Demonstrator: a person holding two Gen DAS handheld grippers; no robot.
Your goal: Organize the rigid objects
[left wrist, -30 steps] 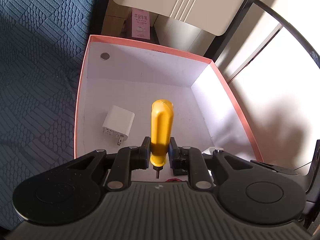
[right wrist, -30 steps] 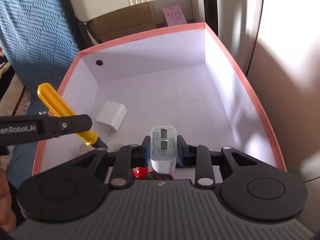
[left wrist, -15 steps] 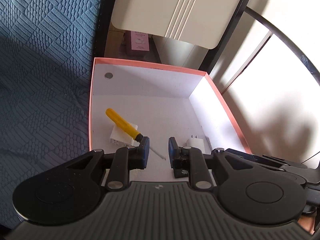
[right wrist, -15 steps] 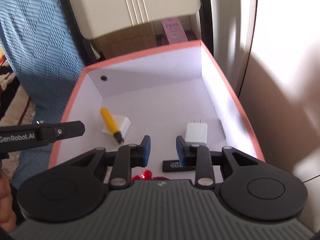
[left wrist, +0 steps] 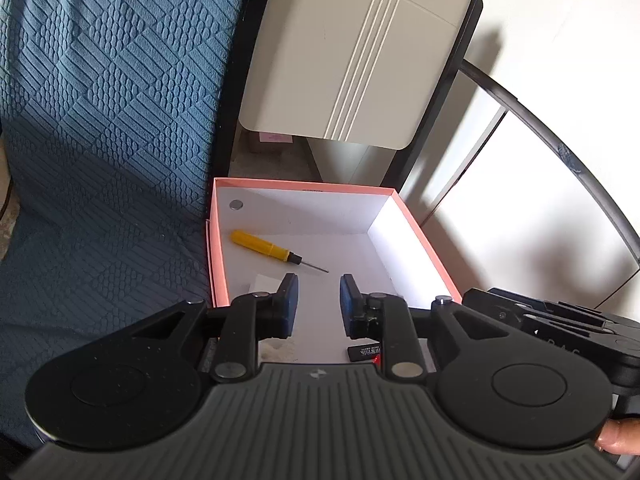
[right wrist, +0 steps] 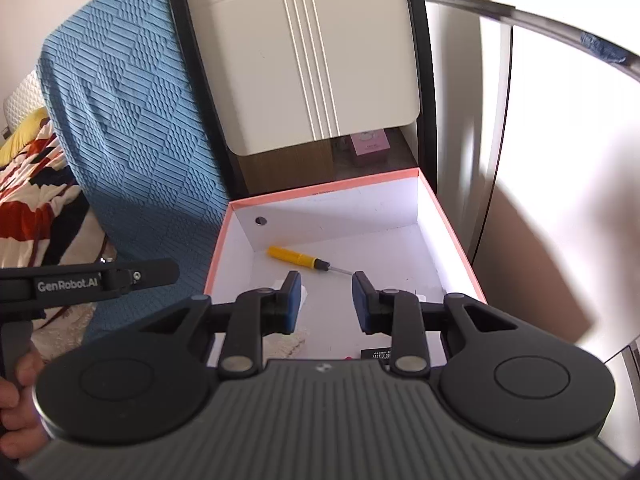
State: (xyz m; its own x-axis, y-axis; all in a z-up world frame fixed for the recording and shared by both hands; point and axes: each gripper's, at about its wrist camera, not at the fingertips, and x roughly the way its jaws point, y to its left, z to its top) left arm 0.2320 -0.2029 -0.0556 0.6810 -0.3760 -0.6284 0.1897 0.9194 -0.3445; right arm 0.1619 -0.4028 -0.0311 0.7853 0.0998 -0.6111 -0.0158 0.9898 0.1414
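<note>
A pink-rimmed white box sits on the floor. A yellow-handled screwdriver lies flat inside it near the back left. A white charger shows partly behind my left finger; a small black item lies at the box's near side. My left gripper is open and empty, held above the box's near edge. My right gripper is open and empty, also above the near edge. The second white charger is hidden behind the right gripper's fingers.
A blue textured cover hangs left of the box. A beige panel in a black frame stands behind it. A pink carton sits beyond the box. A white wall is to the right.
Both grippers let go of their loads, the screwdriver and a white charger, into the box, then opened wider and drew back and up. The screwdriver now lies flat in the box.
</note>
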